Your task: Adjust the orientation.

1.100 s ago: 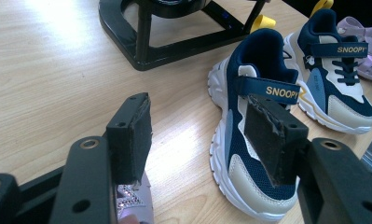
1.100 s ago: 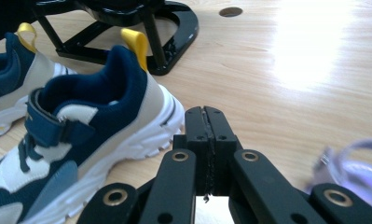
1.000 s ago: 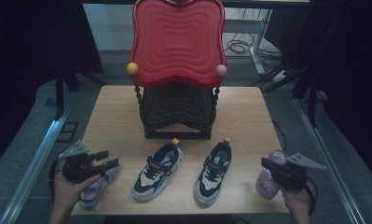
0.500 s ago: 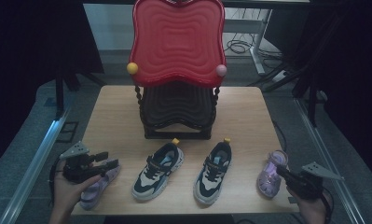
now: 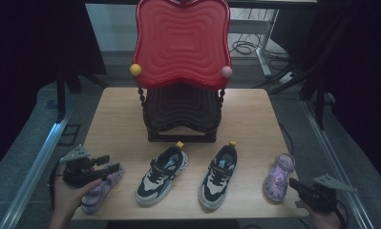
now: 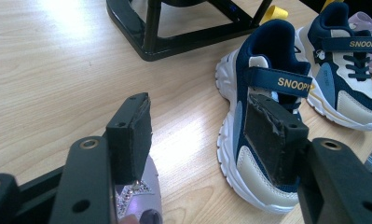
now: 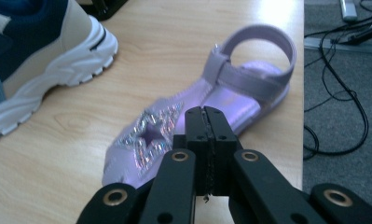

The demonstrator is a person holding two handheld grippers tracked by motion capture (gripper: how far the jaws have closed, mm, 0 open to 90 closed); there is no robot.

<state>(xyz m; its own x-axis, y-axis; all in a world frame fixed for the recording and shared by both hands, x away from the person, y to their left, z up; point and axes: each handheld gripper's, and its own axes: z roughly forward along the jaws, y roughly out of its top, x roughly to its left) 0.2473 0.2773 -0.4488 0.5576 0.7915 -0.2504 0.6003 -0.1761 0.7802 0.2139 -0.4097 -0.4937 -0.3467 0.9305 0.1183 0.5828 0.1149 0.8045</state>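
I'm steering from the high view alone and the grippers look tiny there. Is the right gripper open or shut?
Observer: Shut. In the right gripper view the right gripper has its jaws pressed together with nothing between them, in front of the purple sandal.
Operator: And the left one?
Observer: The left gripper is open, jaws wide apart, above the toe of the other purple sandal.
Operator: Any marking on those sandals?
Observer: A glittery star on the toe strap.
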